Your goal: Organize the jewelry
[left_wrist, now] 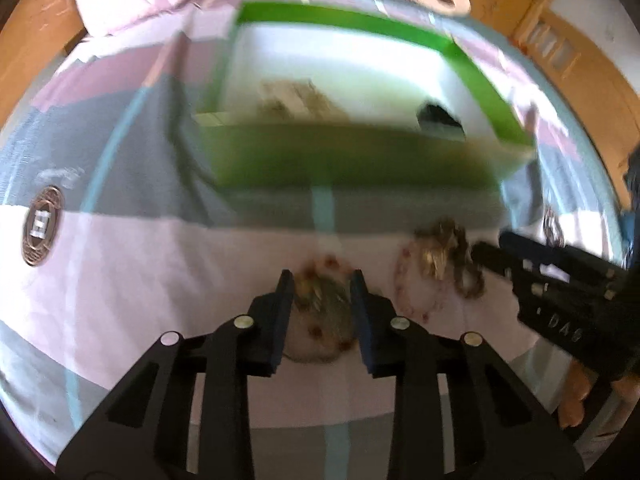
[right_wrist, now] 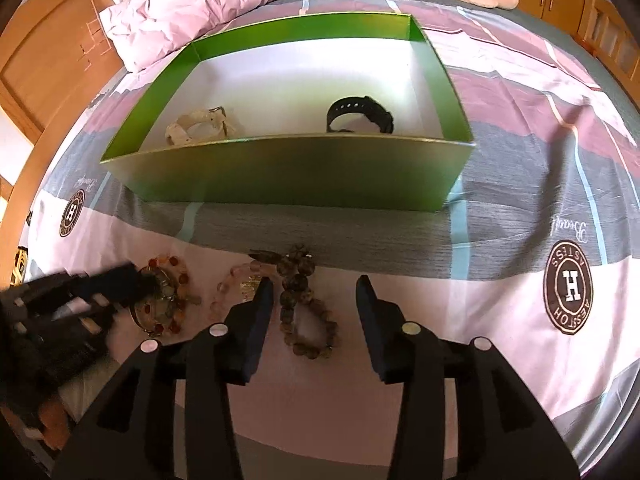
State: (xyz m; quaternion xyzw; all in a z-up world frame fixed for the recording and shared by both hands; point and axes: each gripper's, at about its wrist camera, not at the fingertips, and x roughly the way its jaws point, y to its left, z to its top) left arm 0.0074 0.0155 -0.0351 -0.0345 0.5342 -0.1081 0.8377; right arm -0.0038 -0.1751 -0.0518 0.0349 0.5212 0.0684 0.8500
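"H" round emblem (right_wrist: 568, 287) on bedsheet (right_wrist: 520, 360); ring lettering upside down

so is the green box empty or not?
Not empty. The right wrist view shows the green box open-topped with a white watch and a black watch lying on its floor.

Likely home bedroom, bedsheet (right_wrist: 500, 312), pillow (right_wrist: 192, 4), wardrobe (right_wrist: 44, 68)

Left hand-held gripper (left_wrist: 322, 280) jaws narrow; right hand-held gripper (right_wrist: 316, 286) jaws apart.
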